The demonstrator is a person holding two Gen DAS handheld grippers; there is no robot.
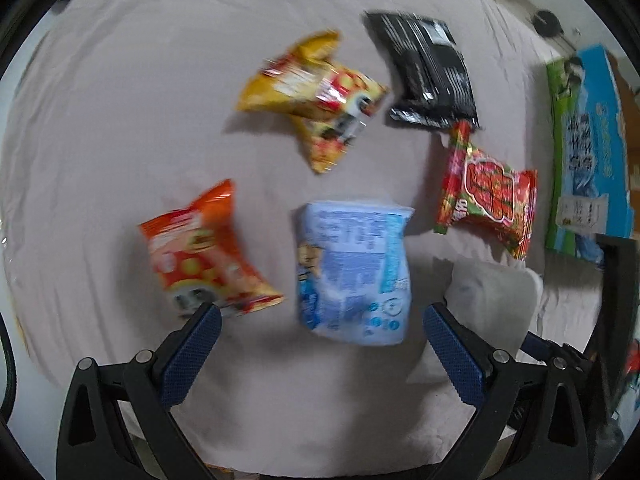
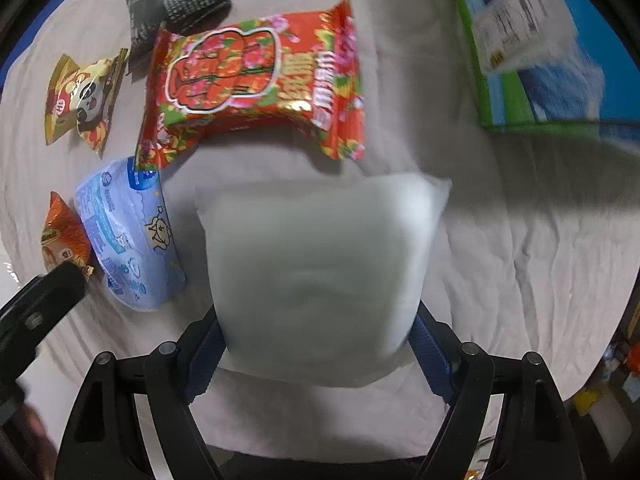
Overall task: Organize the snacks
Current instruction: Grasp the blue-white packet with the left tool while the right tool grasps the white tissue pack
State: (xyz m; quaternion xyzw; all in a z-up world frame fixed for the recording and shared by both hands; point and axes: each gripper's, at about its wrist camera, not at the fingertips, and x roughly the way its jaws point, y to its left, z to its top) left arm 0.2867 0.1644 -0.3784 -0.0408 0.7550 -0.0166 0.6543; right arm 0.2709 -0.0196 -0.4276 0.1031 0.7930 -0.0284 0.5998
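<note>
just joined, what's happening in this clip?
Someone is sorting snack packs on a cloth-covered surface with two tools. The right hand-held gripper has a white pack between its fingers, apparently gripping it. The left hand-held gripper is open and empty above a light blue pack. Orange, yellow, black and red packs lie loose beside a blue-green box.

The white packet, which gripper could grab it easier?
Probably the right gripper: the white packet already sits between its fingers. The left gripper is open around the blue packet instead.
</note>
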